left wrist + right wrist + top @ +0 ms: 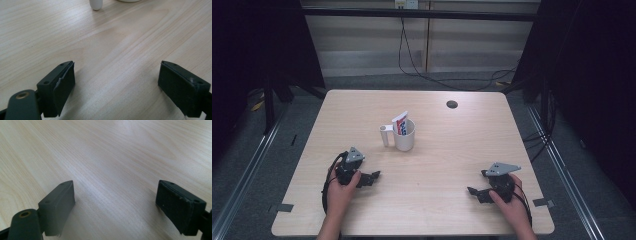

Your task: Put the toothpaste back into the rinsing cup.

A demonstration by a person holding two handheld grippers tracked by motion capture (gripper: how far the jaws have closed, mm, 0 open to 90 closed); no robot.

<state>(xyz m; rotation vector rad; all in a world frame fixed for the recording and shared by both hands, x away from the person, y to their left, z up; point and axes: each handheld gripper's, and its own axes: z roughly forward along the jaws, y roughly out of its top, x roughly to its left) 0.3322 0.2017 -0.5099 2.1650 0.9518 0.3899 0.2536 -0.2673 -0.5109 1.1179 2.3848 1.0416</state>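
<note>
Toothpaste tube point(400, 122) upright in mug point(405, 139)

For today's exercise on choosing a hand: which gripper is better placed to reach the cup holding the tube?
Probably the left gripper. It rests nearer the cup, jaws open and pointing roughly toward it. The right gripper sits farther away, aimed at bare table.
</note>
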